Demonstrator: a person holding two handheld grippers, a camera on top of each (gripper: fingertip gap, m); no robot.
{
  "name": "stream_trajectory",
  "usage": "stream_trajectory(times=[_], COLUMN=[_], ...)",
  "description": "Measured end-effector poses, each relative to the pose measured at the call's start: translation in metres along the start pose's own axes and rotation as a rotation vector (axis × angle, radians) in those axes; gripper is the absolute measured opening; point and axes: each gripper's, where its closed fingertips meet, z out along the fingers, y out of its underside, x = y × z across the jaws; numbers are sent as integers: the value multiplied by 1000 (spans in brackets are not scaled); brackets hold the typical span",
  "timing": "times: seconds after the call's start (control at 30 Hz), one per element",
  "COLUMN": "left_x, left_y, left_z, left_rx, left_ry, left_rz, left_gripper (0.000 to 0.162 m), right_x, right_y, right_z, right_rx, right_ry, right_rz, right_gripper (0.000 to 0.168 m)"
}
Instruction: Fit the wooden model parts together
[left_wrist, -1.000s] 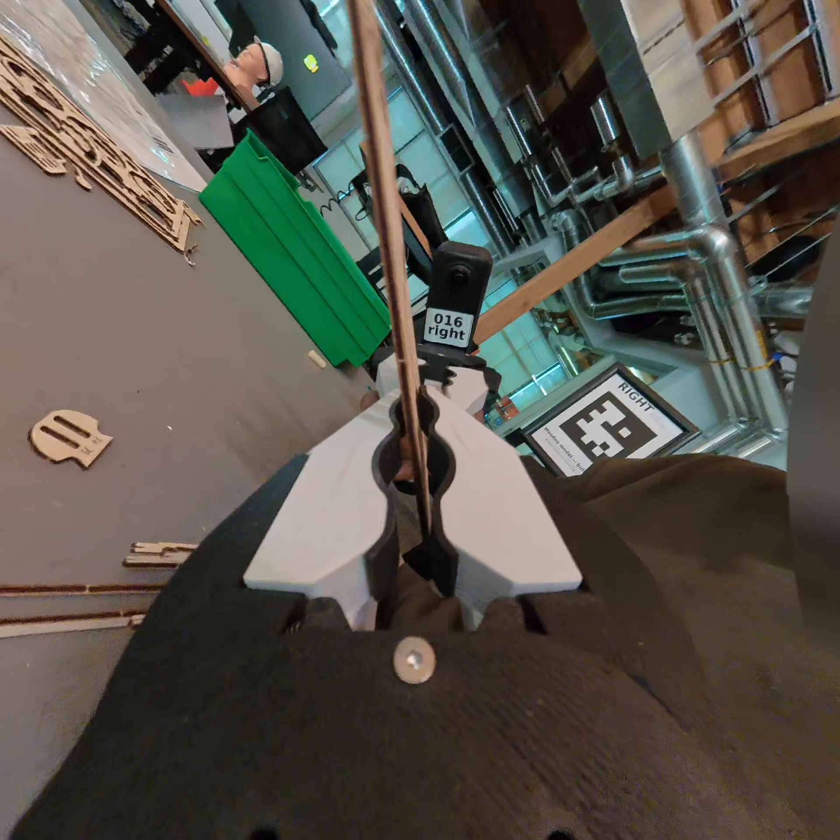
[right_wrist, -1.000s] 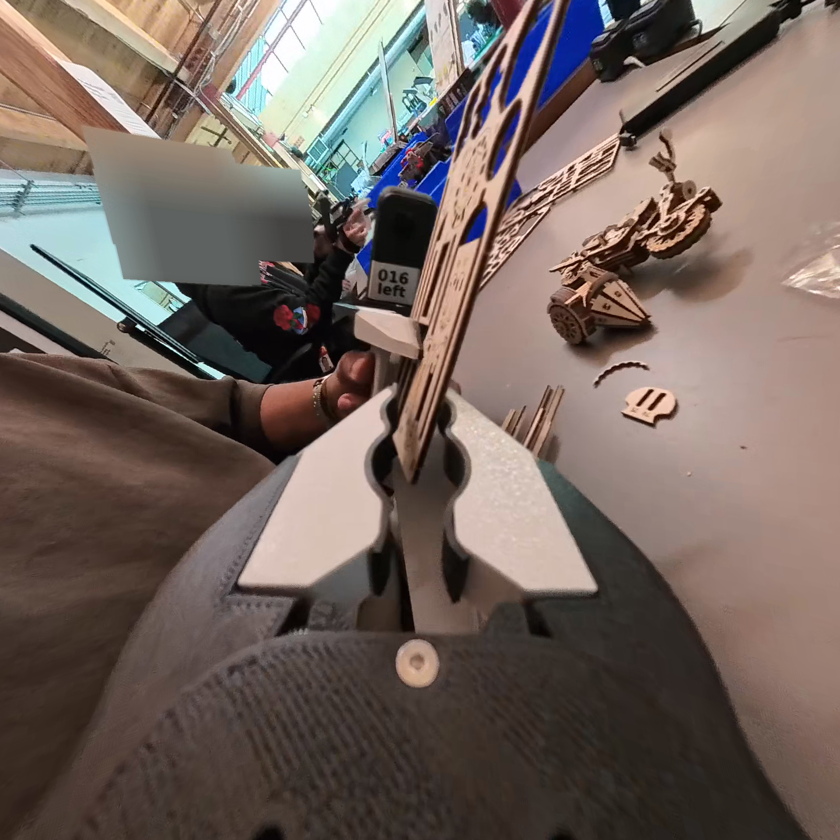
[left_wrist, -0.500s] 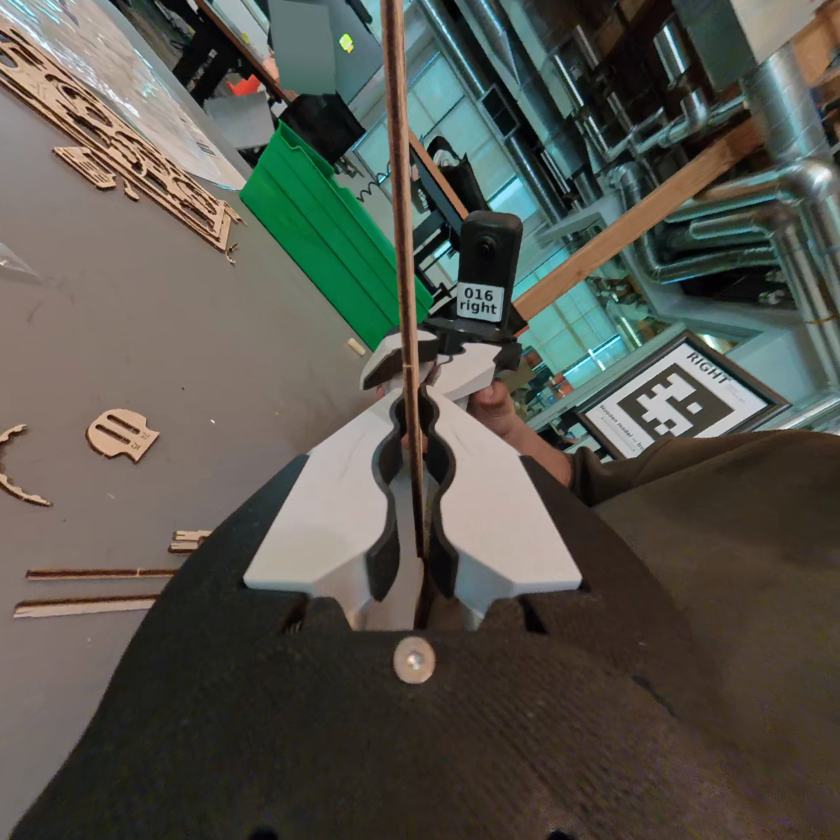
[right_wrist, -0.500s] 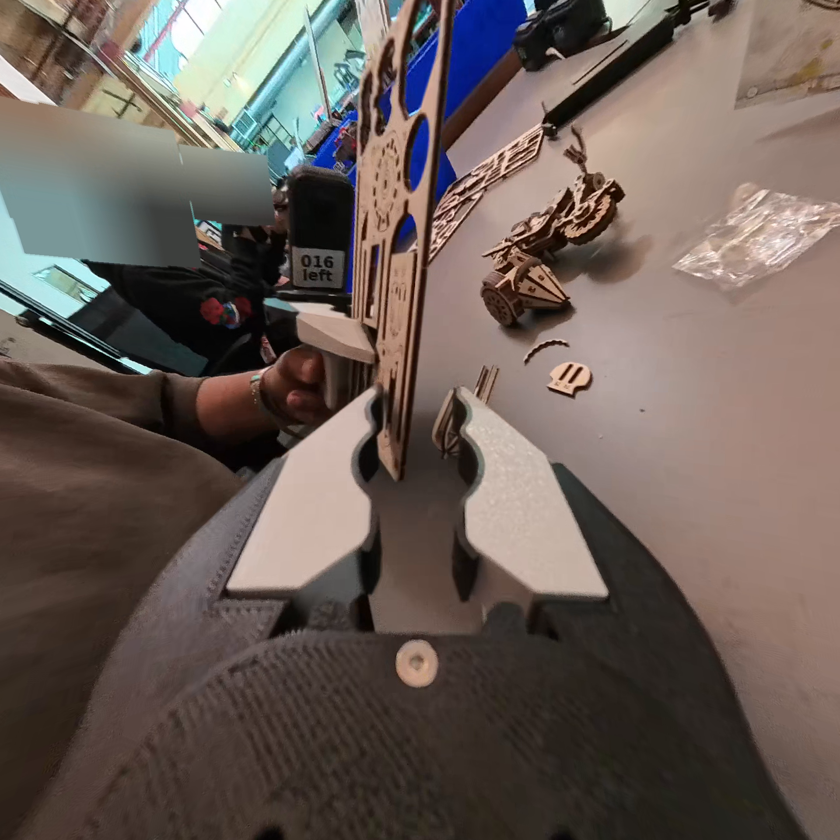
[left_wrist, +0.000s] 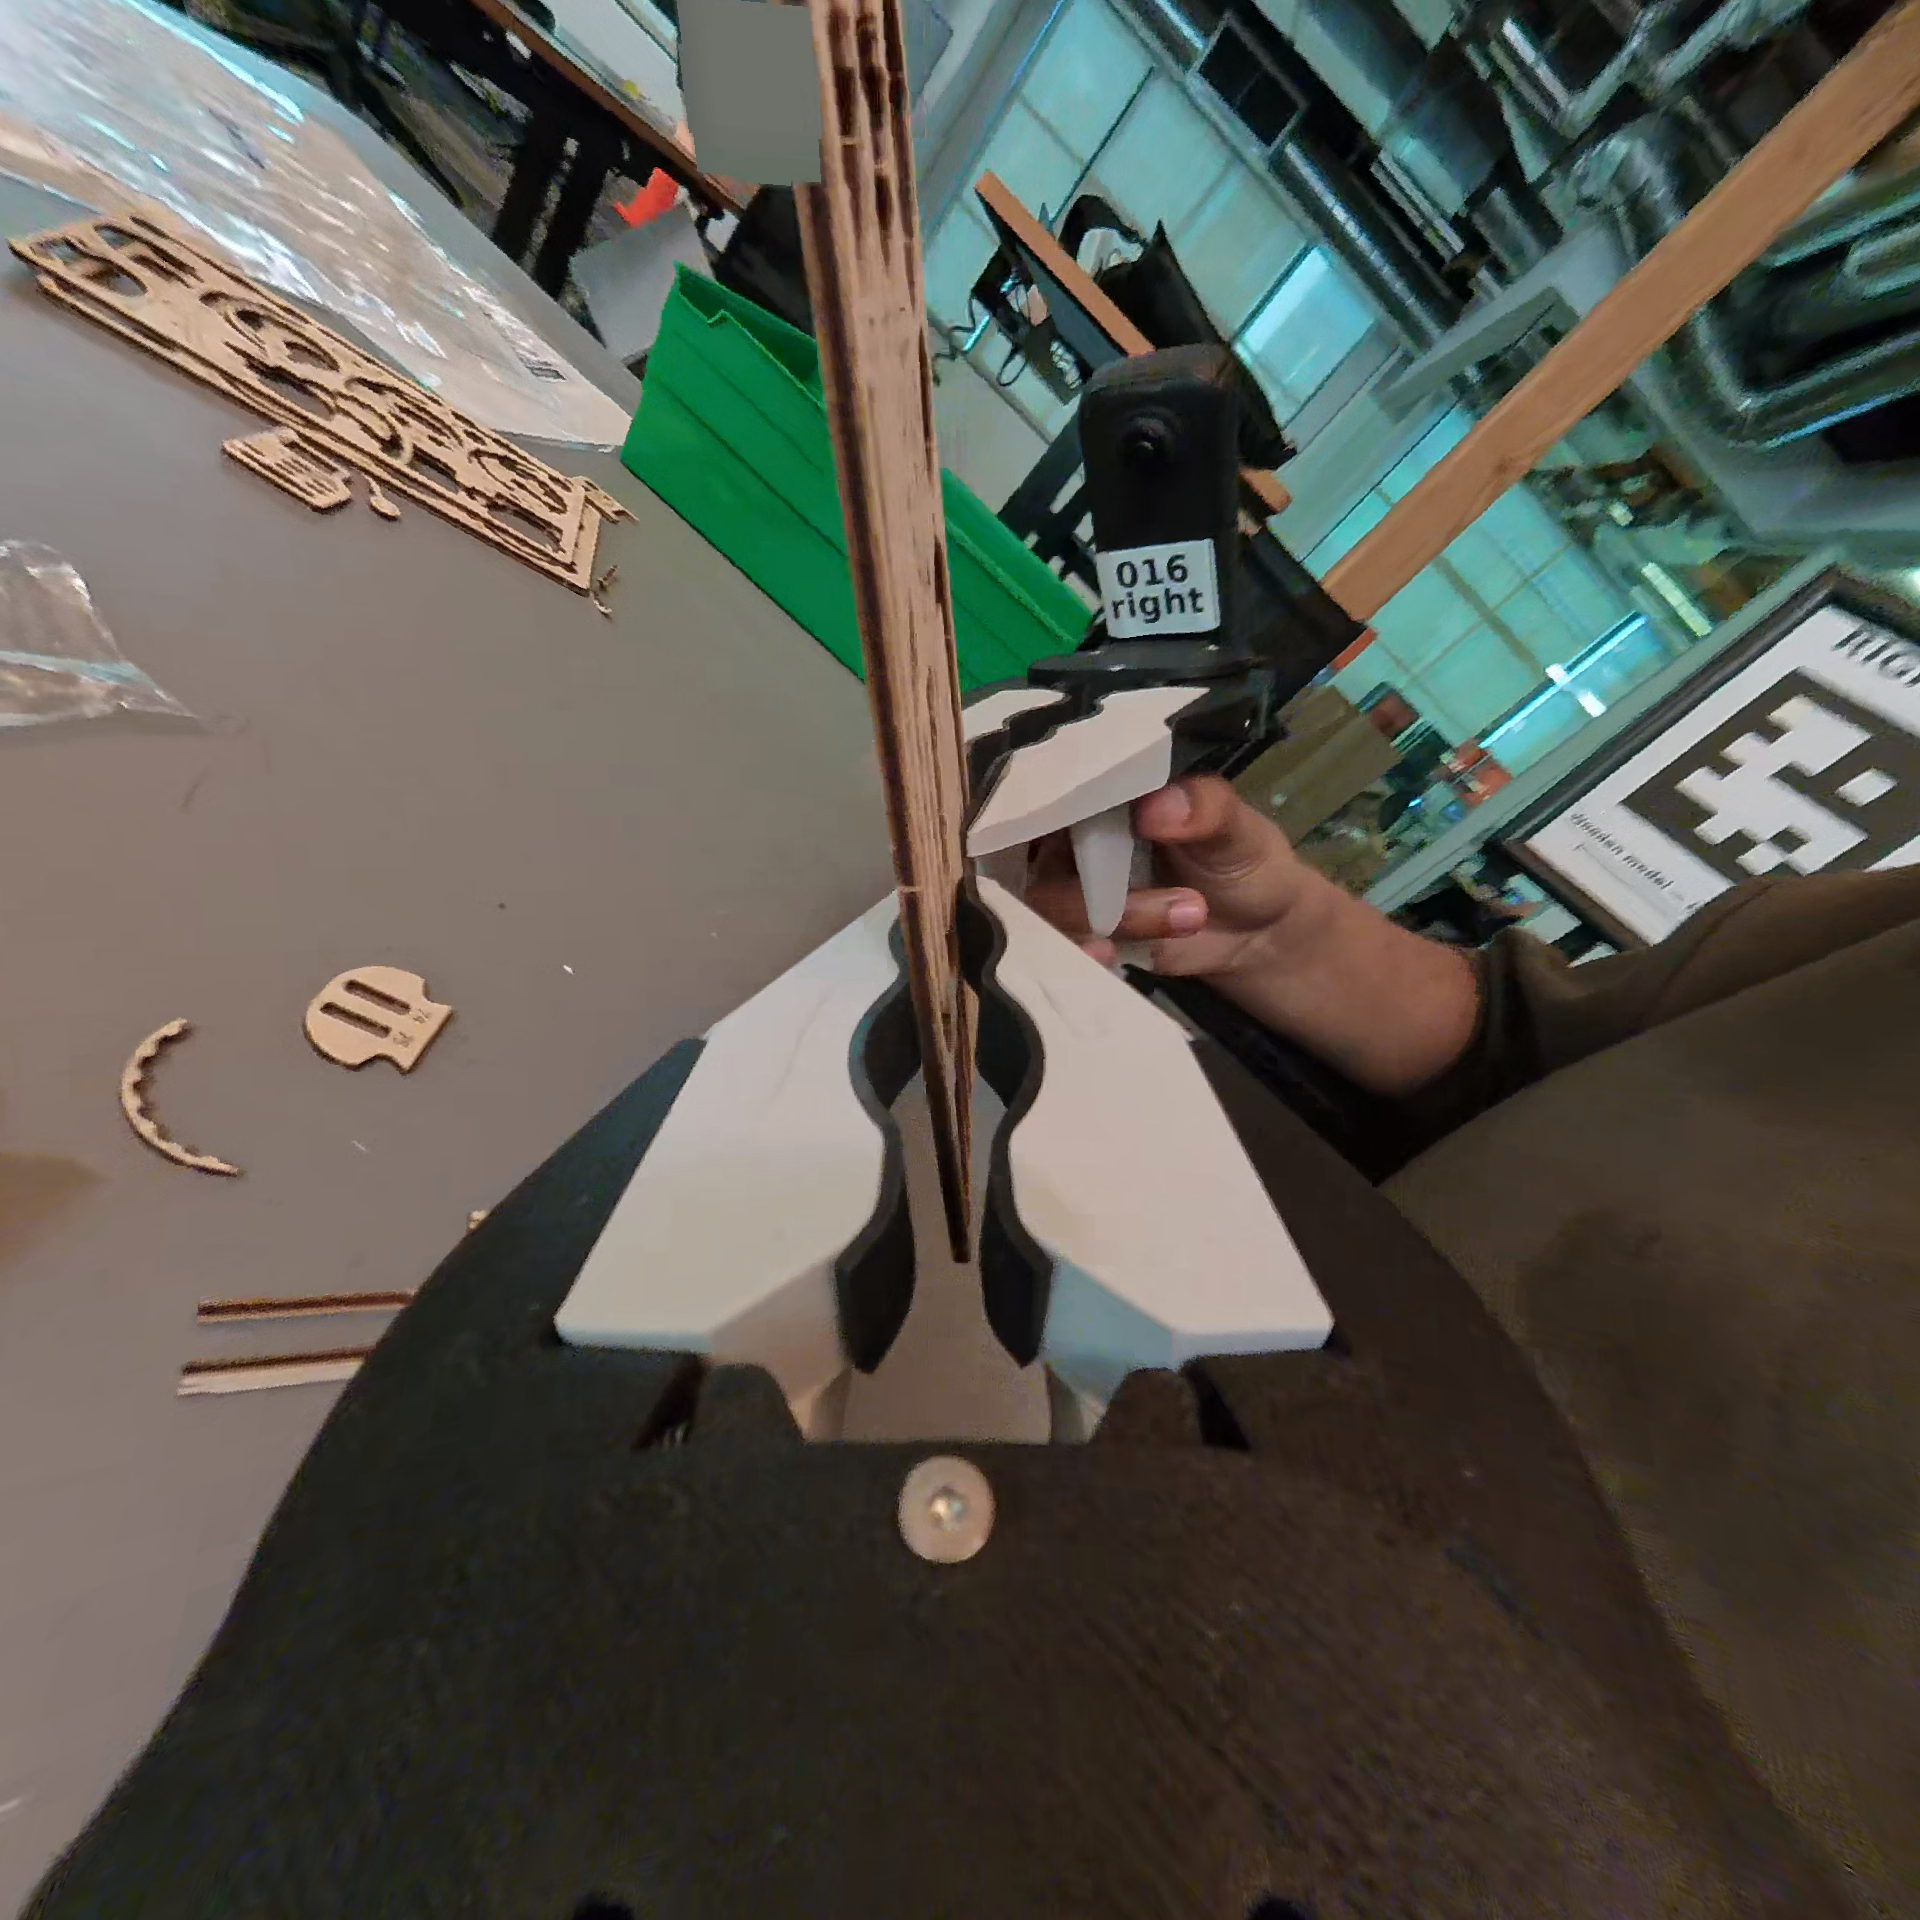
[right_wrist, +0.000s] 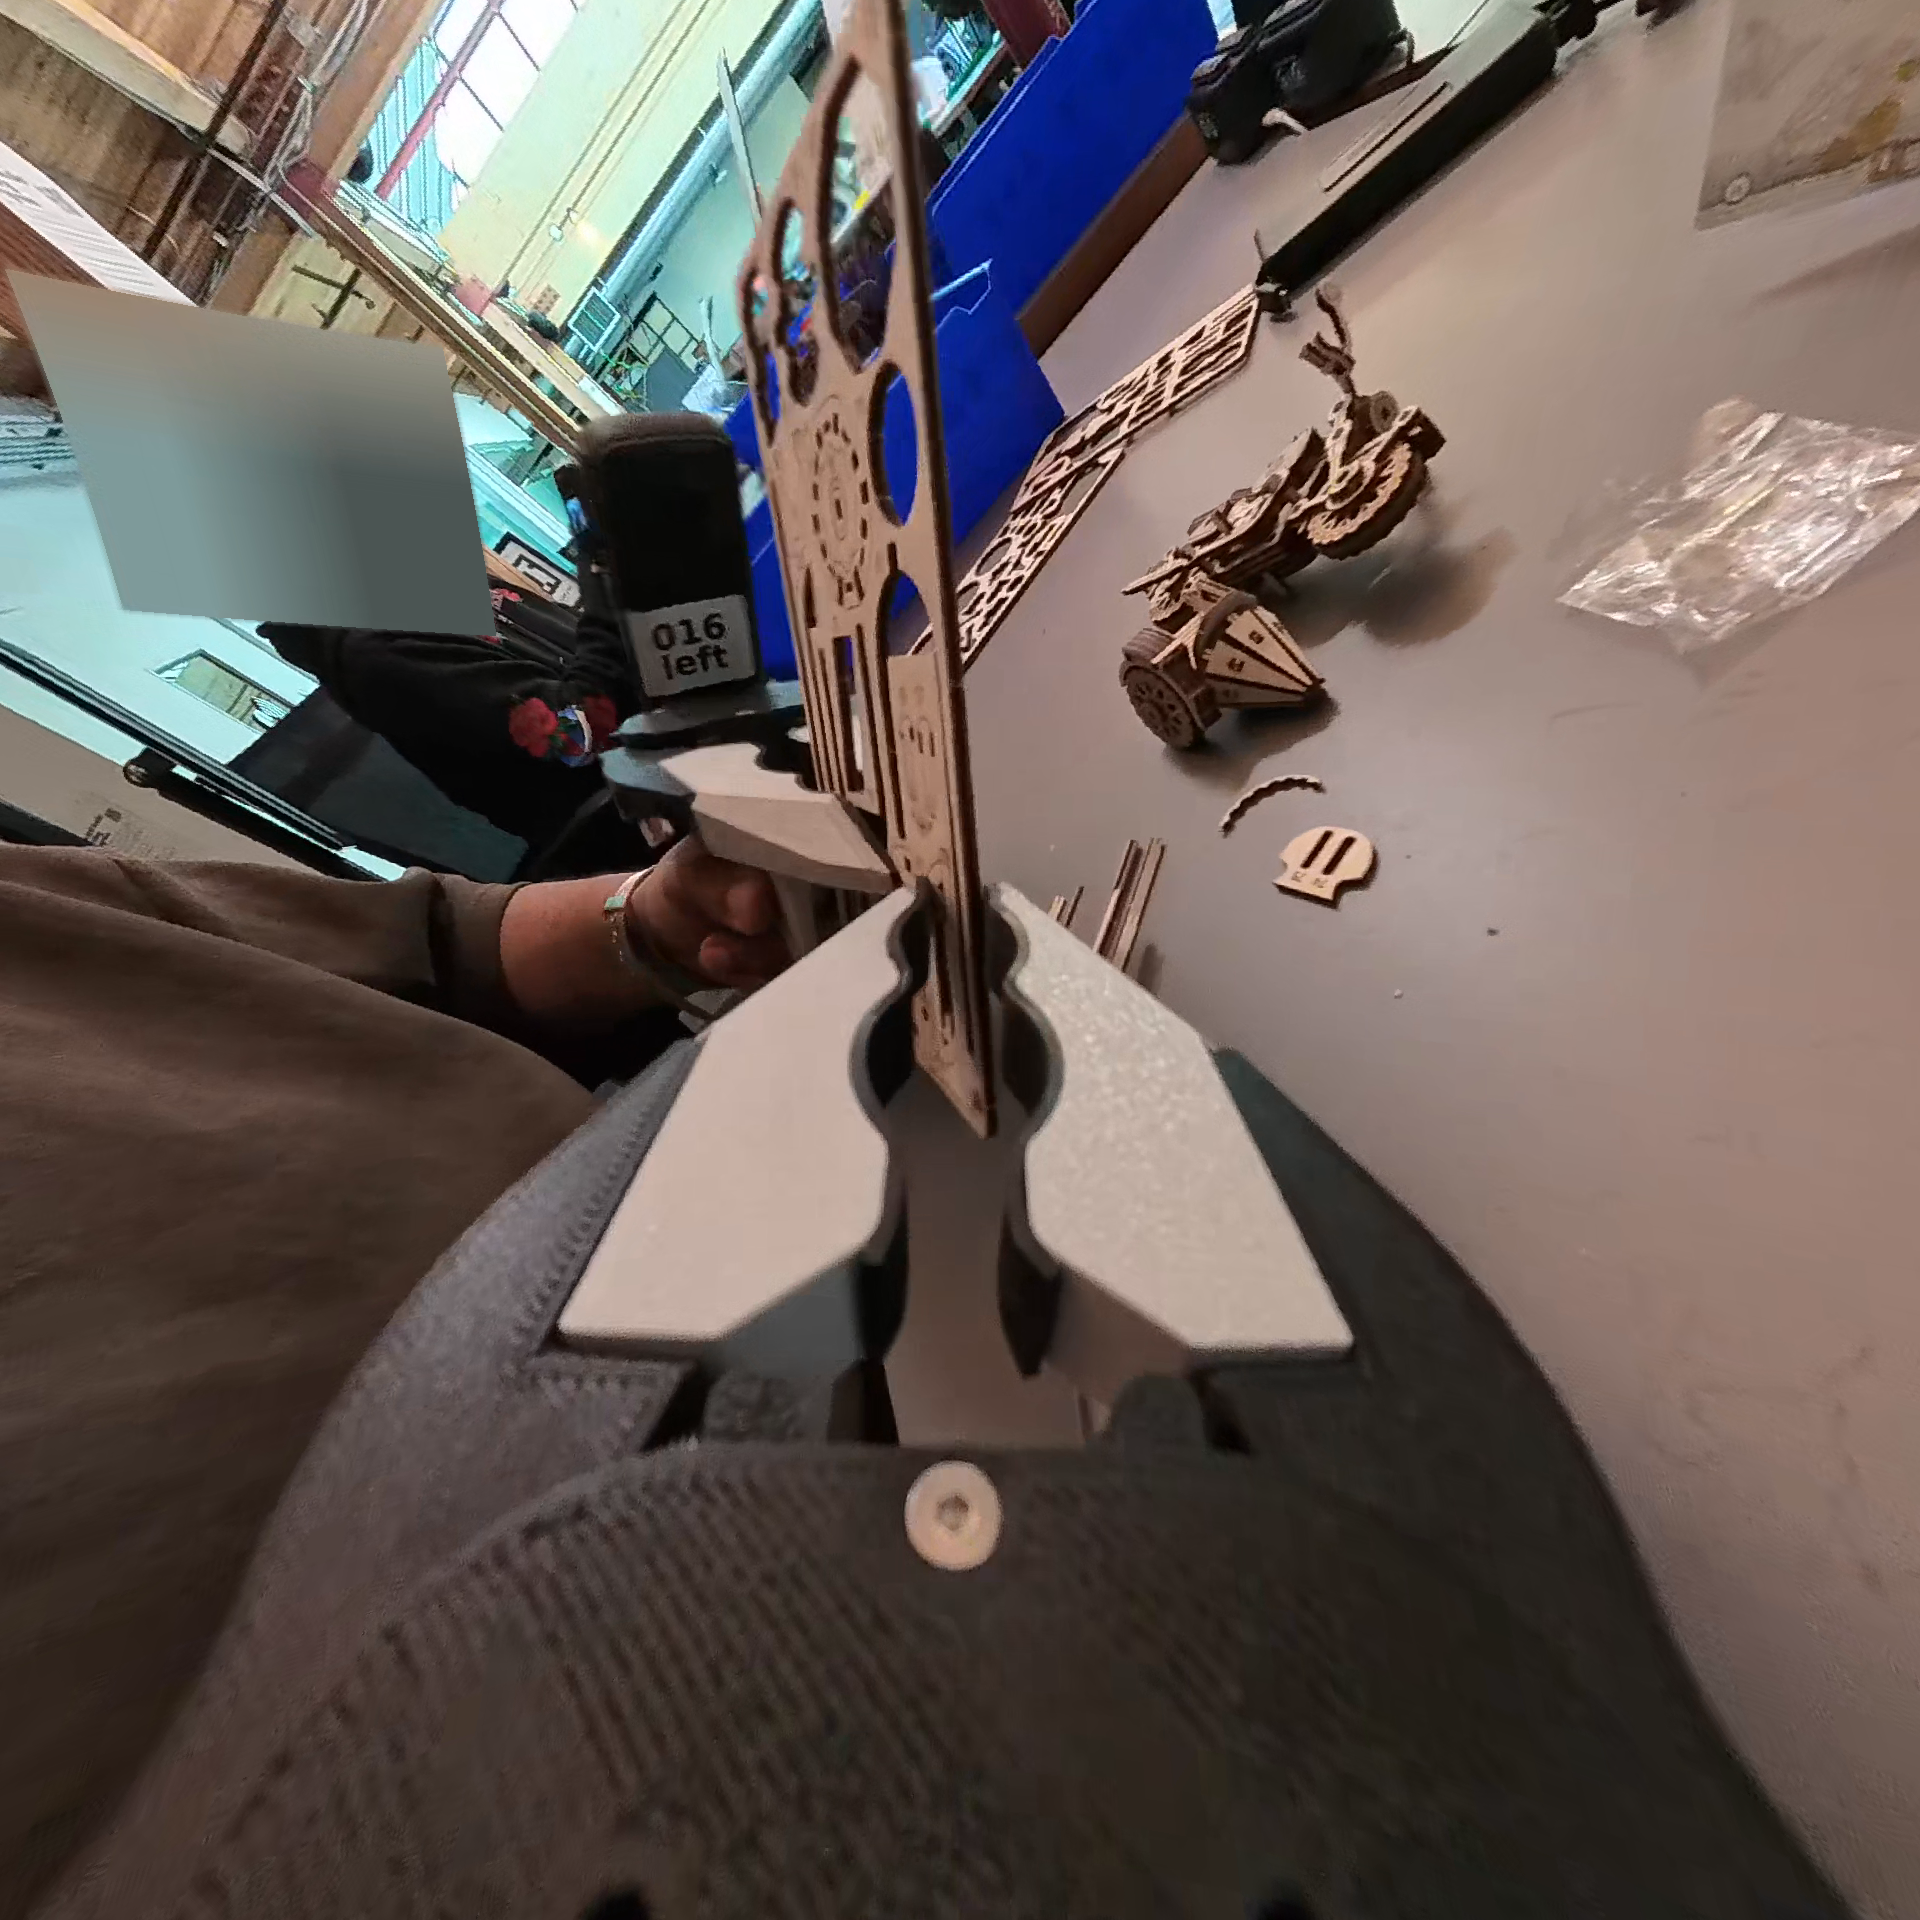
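You've got the wooden sheet of laser-cut parts held up on edge above the counter, with your left gripper pinched narrow on its bottom edge, while the right gripper sits around the same edge with its fingers a bit apart, so I can't tell if it's actually gripping. Looks like you're at the stage of getting a piece out of the sheet, not joining anything yet. Next you'd want one side clamped firm and the other pushing a part free gently, since that thin wood probably snaps easily, then bring it over to the half-built model.
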Motion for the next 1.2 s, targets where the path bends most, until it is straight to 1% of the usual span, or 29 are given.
stream_trajectory(times=[0.13,0.27,0.37,0.4,0.47,0.53,0.63,0.67,0.8,0.87,0.9,0.93,0.97,1.0,1.07,1.13,1.2], left_x=[0,-2,-3,2,-3,0,-3,-3,-5,-7,-8,-9,-11,-12,-15,-20,-24], left_y=[1,2,3,4,5,-1,-1,-1,-7,-6,-5,-6,-8,-9,-7,-6,-5], left_z=[1,1,1,3,5,4,2,2,-2,-2,-2,-2,-3,-3,-3,-4,-4], left_rx=[-12,-12,-18,-27,-27,-14,-19,-19,18,12,4,8,15,16,-1,-6,-17], left_ry=[-57,-64,-78,-52,-116,-89,-105,-102,-49,-31,-29,-34,-47,-58,-87,-127,-157], left_rz=[96,72,95,101,137,99,140,136,26,0,-5,-7,-10,-7,15,36,43], left_gripper=[2,2,2,2,2,1,1,1,1,1,1,4,10,23,37,47,51], right_x=[1,4,7,11,12,8,10,8,0,1,5,8,6,5,6,18,33], right_y=[1,1,2,3,1,-4,-4,-4,-10,-9,-7,-6,-6,-9,-15,-18,-20], right_z=[-1,0,0,0,-1,-2,-2,-3,-7,-7,-7,-8,-10,-13,-26,-43,-64], right_rx=[-6,-13,-20,-26,-19,-1,-5,5,37,29,17,4,-7,-6,9,7,9], right_ry=[38,95,136,176,213,205,207,184,93,83,98,108,90,73,57,90,145], right_rz=[-27,-85,-113,-139,-213,-228,-213,-206,-160,-155,-156,-161,-160,-143,-106,-75,-31], right_gripper=[8,8,9,3,4,5,8,12,20,21,17,3,1,1,1,1,1])
